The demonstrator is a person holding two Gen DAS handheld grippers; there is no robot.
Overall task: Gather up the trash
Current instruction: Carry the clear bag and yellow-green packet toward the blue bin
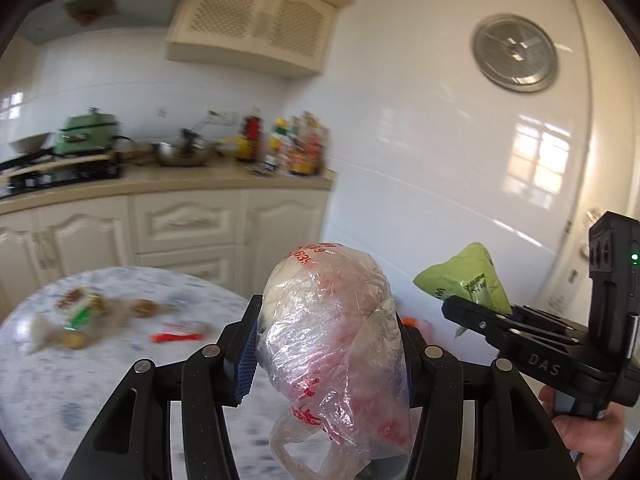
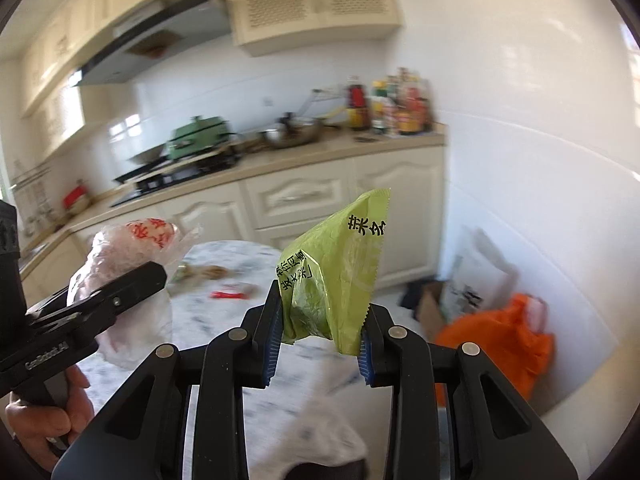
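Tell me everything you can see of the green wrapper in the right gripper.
The green wrapper is a crumpled, glossy lime-green snack packet with black printed characters and a serrated sealed edge. It stands roughly upright, its top corner pointing up, its lower end pinched between the blue pads of the right gripper, held in the air above the marble table. Nothing else touches it.

White tiled wall (image 1: 420, 140) reflecting window light. Cream base cabinets (image 2: 312, 200) under a beige countertop (image 1: 224, 180); lattice-door wall cabinet (image 1: 256, 20) above. Range hood (image 2: 160, 40) over the stove (image 2: 176, 172). Marble-pattern round table (image 1: 60, 380).
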